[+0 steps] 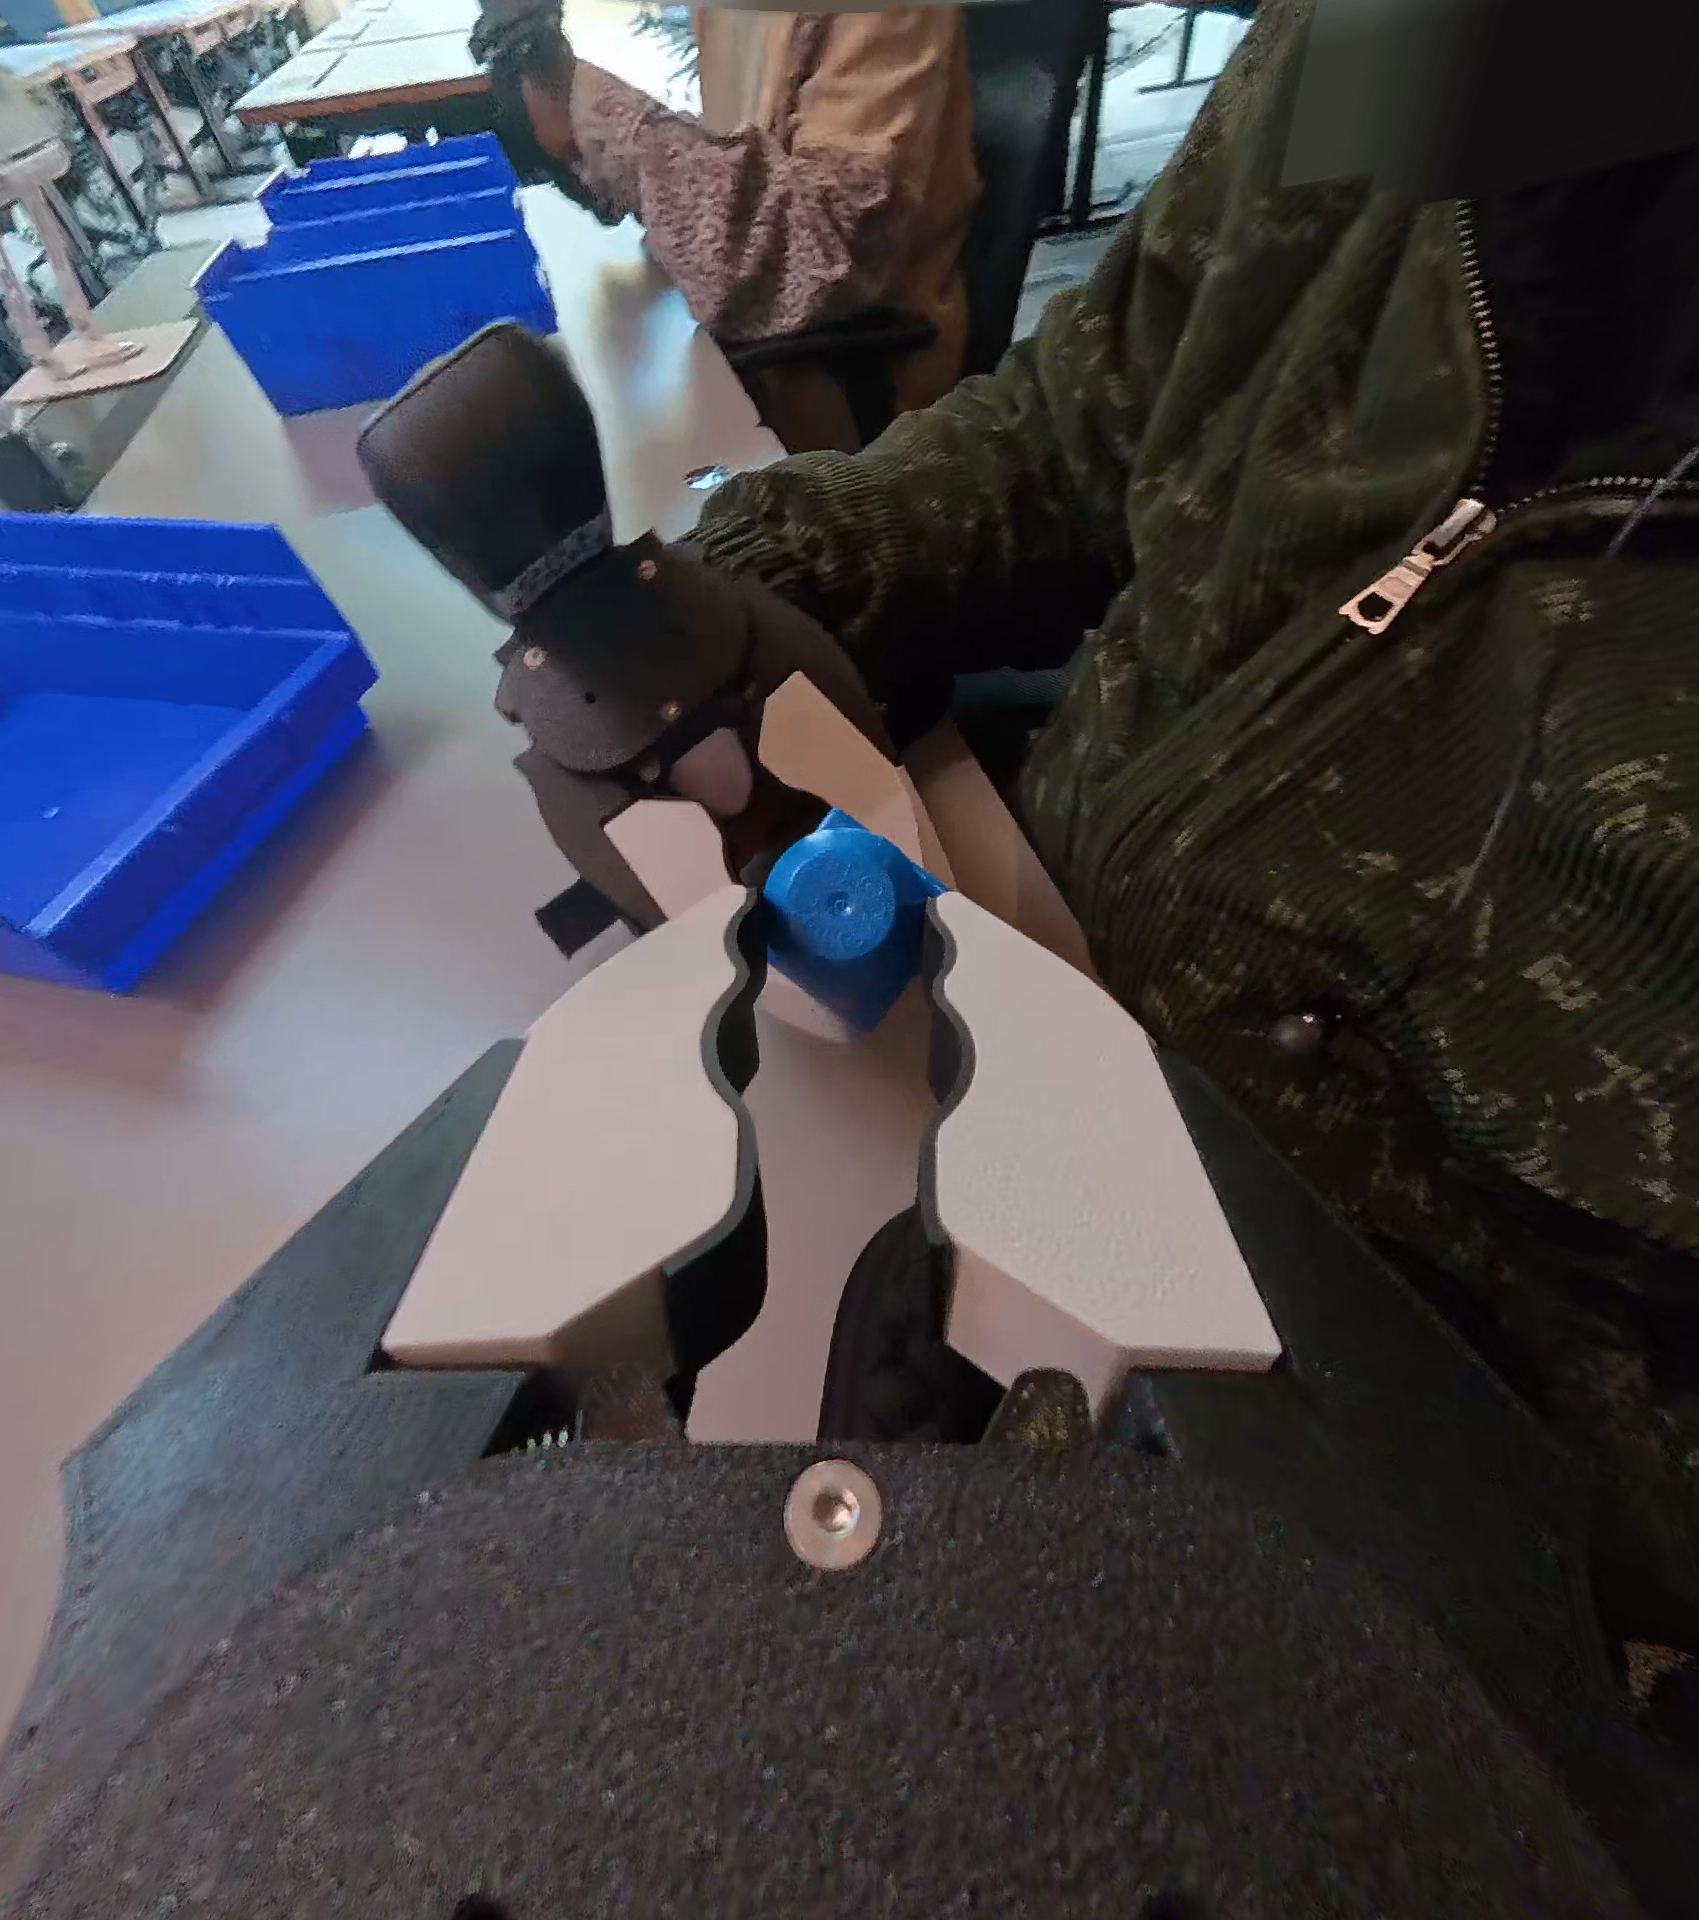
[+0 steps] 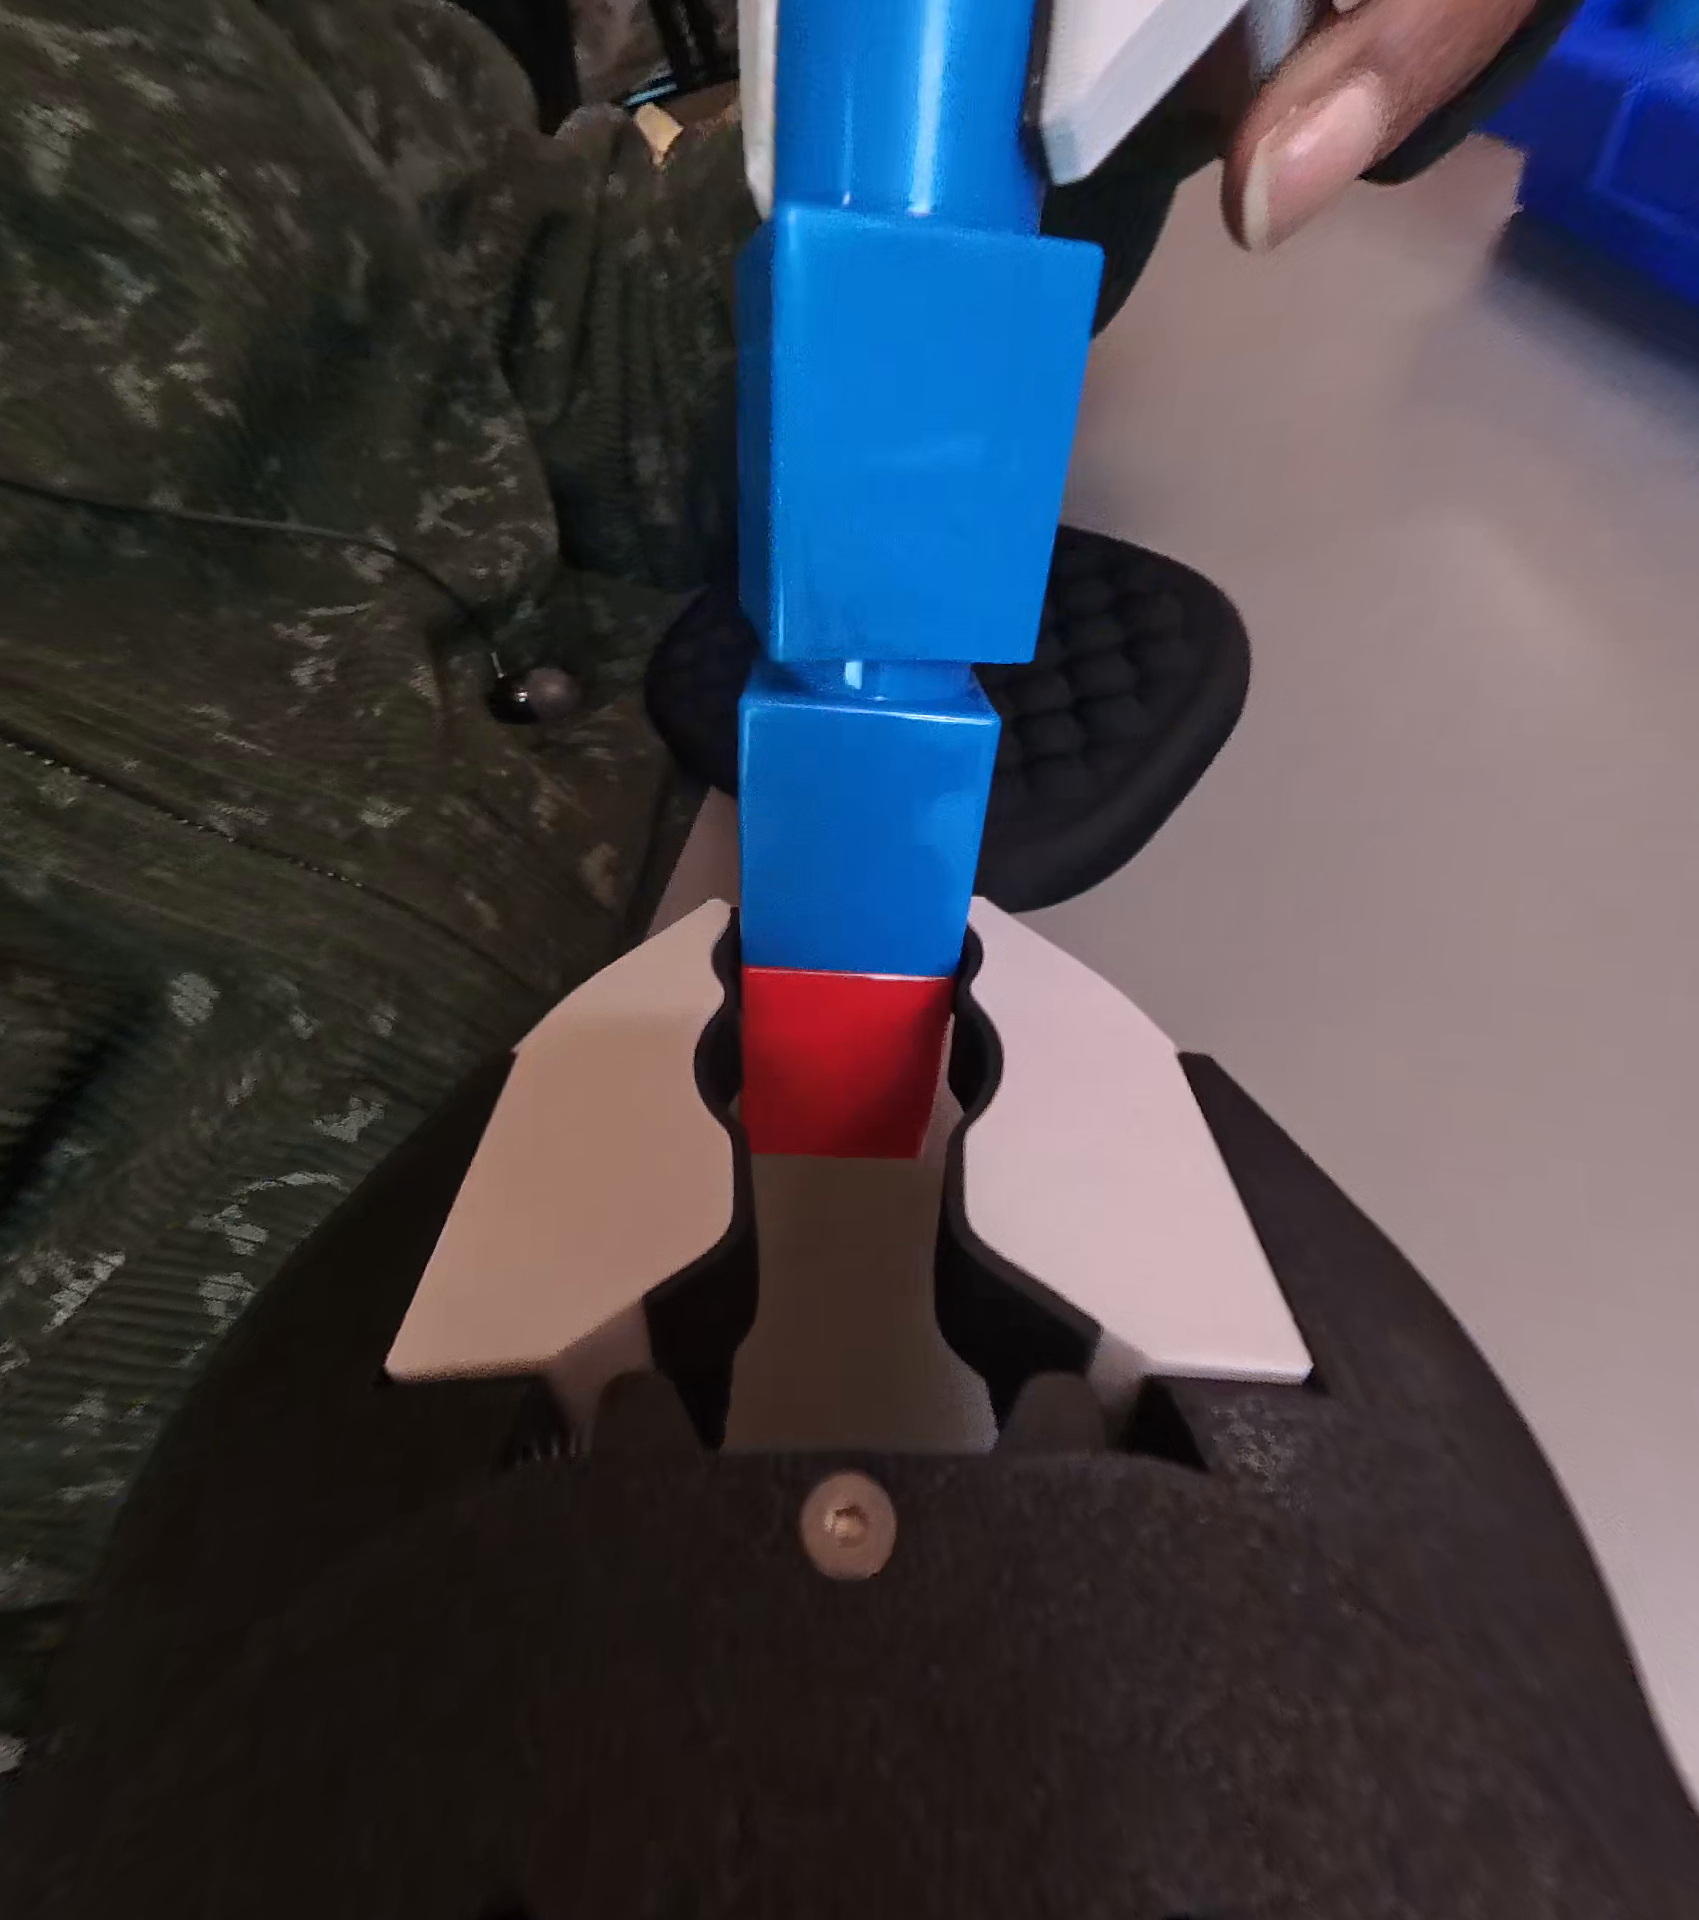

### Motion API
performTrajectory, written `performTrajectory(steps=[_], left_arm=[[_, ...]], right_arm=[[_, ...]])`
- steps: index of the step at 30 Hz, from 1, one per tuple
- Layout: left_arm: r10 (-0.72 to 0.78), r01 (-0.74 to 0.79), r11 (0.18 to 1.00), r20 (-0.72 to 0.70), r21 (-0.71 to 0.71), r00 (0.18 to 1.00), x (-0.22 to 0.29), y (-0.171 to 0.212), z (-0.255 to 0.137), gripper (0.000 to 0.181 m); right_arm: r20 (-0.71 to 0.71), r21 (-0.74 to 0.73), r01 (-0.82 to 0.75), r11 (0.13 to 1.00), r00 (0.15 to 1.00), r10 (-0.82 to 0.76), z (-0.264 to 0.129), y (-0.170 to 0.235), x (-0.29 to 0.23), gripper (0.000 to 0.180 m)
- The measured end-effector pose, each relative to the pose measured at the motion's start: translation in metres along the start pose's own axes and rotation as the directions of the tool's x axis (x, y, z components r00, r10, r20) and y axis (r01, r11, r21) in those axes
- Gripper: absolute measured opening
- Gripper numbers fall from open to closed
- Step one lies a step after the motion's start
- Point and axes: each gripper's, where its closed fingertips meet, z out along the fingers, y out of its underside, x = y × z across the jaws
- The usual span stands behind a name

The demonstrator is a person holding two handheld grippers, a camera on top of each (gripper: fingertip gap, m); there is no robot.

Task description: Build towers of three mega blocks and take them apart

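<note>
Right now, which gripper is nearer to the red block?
The right gripper: its jaws are shut on the red block at the tower's near end. The left gripper grips the far blue block, two blocks away.

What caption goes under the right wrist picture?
Right gripper clamps the red block under two blue blocks.

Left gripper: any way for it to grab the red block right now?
Probably not. The left gripper is shut on the top blue block's stud, and the red block sits clamped between the right gripper's fingers, which cover its sides.
</note>
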Motion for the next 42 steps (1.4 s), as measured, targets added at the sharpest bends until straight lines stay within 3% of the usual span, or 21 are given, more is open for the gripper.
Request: performTrajectory(steps=[5, 13, 34, 39, 42], left_arm=[[0.033, -0.033, 0.999, -0.076, 0.001, 0.997, 0.011, 0.004, 0.006, 0.029], [0.049, -0.037, 0.993, -0.106, 0.111, 0.993, 0.014, -0.006, 0.007, 0.029], [0.058, -0.012, 0.986, -0.273, 0.167, 0.960, 0.039, -0.008, 0.021, 0.029], [0.035, 0.018, 0.983, -0.286, 0.180, 0.958, 0.038, -0.008, 0.023, 0.028], [0.010, 0.036, 0.972, -0.192, 0.234, 0.981, 0.020, -0.016, 0.018, 0.029]], right_arm=[[0.101, -0.028, -0.031, 0.999, 0.994, 0.034, 0.008, 0.005, -0.013, 0.036], [0.125, 0.035, -0.008, 0.999, 0.992, 0.004, 0.006, -0.005, -0.018, 0.036], [0.244, -0.051, 0.040, 0.998, 0.969, -0.026, 0.020, 0.008, -0.043, 0.037], [0.212, -0.071, 0.054, 0.996, 0.977, -0.038, 0.023, 0.011, -0.040, 0.036], [0.065, -0.018, 0.079, 0.997, 0.995, -0.078, 0.019, 0.000, -0.018, 0.037]])
